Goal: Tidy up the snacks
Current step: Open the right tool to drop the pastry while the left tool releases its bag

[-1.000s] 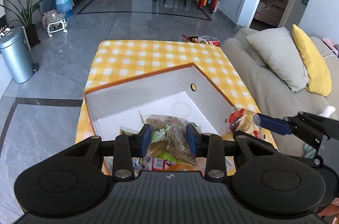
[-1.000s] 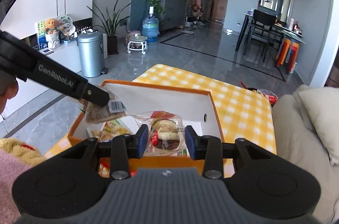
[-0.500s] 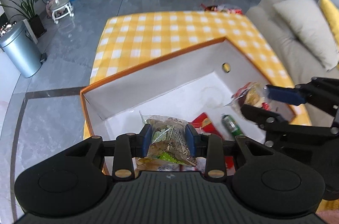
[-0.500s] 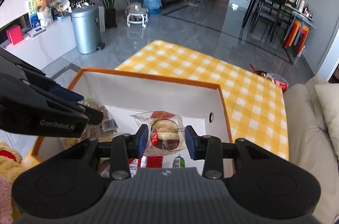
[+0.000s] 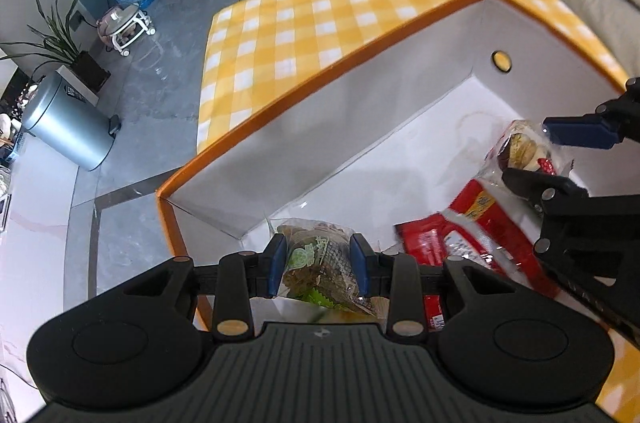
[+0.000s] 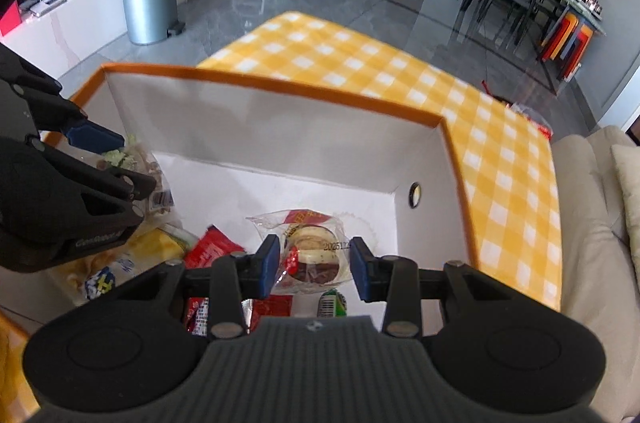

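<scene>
Lowering now into the box point(image 5: 400, 103) from above the bench: left tongs point(image 5: 318, 265) pinching a green snack bag point(image 5: 320, 259), right tongs point(image 6: 314, 265) pinching a wrapped cake point(image 6: 316, 251); drop-off looks imminent.

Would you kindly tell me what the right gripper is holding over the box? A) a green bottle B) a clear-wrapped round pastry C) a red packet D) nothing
B: in the right wrist view, the right gripper has its blue fingers pressed on either side of a clear-wrapped round pastry, above the white floor of the orange-rimmed box.
</scene>
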Tool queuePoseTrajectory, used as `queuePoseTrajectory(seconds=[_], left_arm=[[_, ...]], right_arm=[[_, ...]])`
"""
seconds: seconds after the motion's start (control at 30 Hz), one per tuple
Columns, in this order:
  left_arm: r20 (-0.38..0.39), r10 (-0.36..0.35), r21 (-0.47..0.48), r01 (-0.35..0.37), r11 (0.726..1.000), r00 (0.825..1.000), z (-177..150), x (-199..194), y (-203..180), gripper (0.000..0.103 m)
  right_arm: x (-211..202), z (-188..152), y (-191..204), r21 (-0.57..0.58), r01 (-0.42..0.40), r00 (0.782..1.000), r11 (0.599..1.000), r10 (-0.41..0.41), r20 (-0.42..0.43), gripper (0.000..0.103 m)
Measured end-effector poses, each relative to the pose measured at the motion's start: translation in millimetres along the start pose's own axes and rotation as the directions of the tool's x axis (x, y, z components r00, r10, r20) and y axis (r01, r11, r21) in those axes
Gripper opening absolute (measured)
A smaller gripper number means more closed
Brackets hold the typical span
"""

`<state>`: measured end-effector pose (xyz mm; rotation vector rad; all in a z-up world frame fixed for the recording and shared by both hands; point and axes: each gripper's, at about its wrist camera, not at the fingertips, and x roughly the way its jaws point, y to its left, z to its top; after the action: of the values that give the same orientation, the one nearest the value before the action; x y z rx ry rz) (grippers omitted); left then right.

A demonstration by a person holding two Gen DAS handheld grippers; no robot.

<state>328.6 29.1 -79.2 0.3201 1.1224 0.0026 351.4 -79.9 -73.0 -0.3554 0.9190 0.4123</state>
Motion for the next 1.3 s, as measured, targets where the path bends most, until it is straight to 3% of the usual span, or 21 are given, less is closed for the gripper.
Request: queuePoseTrajectory(seconds=[0.5,0.63,0.7,0.87,1.17,1.3], left_arm=[[-0.038,-0.001,-0.004,0.001,1.0,0.999,-5,16,4,0.041],[-0.035,0.011,0.006,-0.01,1.0,0.999,-5,14,4,0.044],[-0.032,0.003,0.004,-0.003,1.0,0.999,-4,11,5,0.053],[0.023,0.009,-0.017,-0.008,1.0,1.0,-5,-9,9,0.073],[0.147,-0.047,-0.155,0.07,0.985,0.988,-24,-67,24,0.076],[0.207,-0.065,-0.211,0.11,0.971,0.976,-34,-93,31,0.077]], right_arm=[[33,-1,9,-0.051,0.02,0.994,0.998,-0.025,-0.107,0.036],[32,-2,11,-0.058,0.017,0.993,0.998,-0.023,-0.112,0.036],[28,-2,11,-0.063,0.013,0.994,0.998,-0.019,-0.105,0.038],[15,2,13,-0.061,-0.013,0.997,0.998,0.008,-0.083,0.068],[-40,-2,2,0.046,-0.035,0.999,0.998,0.033,0.03,0.085],[-70,-11,-3,0.116,-0.041,0.995,0.992,0.03,0.093,0.086]])
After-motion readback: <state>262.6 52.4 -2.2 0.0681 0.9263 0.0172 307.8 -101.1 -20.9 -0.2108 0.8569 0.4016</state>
